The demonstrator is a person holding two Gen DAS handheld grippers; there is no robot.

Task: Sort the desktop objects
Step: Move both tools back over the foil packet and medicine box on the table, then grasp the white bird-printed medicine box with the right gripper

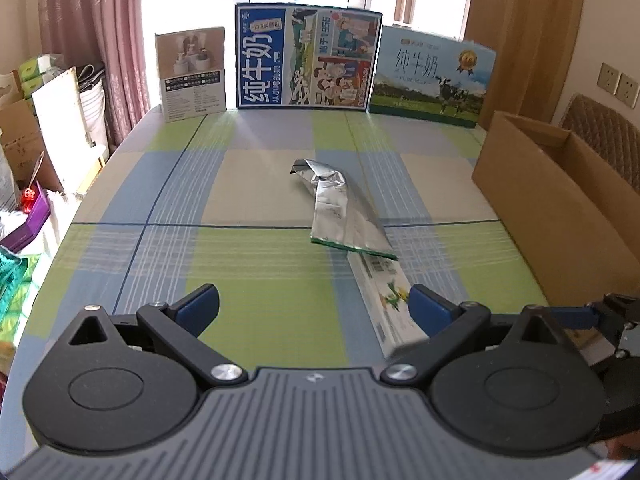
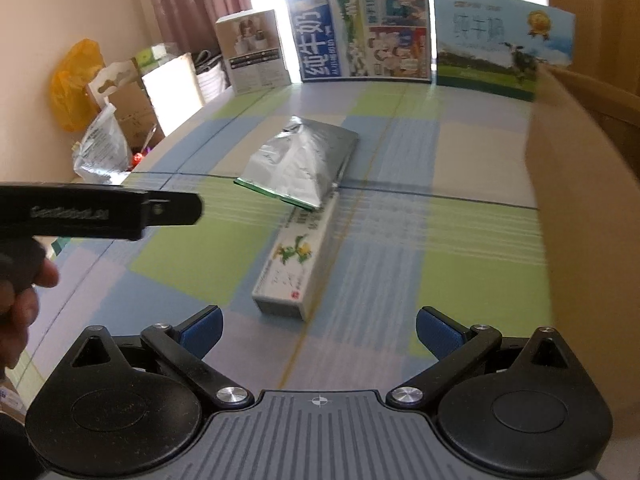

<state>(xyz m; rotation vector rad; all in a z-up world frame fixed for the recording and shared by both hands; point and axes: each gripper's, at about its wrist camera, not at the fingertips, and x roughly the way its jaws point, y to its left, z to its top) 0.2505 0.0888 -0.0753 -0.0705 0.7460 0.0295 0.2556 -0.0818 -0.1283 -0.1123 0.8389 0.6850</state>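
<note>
1. The left gripper (image 1: pixel 314 304) hangs low over the checked tablecloth (image 1: pixel 256 280) with its blue-padded jaws spread wide and nothing between them.
2. The right gripper (image 2: pixel 319 330) is likewise spread wide and empty, and it sits just short of the near end of the long white carton (image 2: pixel 290 270).
3. The long white carton, printed with yellow flowers, lies flat on the tablecloth; in the left wrist view its near end runs under the left gripper's right finger (image 1: pixel 430 308).
4. A crumpled silver foil pouch (image 2: pixel 300 162) lies over the far end of the carton, touching it, with a green edge along its near side.
5. Left of the carton, in the right wrist view, the other gripper's black body (image 2: pixel 100 212) reaches in from the edge, with a person's hand (image 2: pixel 22 300) below it.
6. Right of the carton stands an open brown cardboard box (image 1: pixel 560 200), well apart from it.
7. Behind the carton, along the table's far edge, stand three packages in a row: a small white-and-tan box (image 1: pixel 192 74), a blue milk case (image 1: pixel 308 56) and a pale milk case with a cow (image 1: pixel 432 76).
</note>
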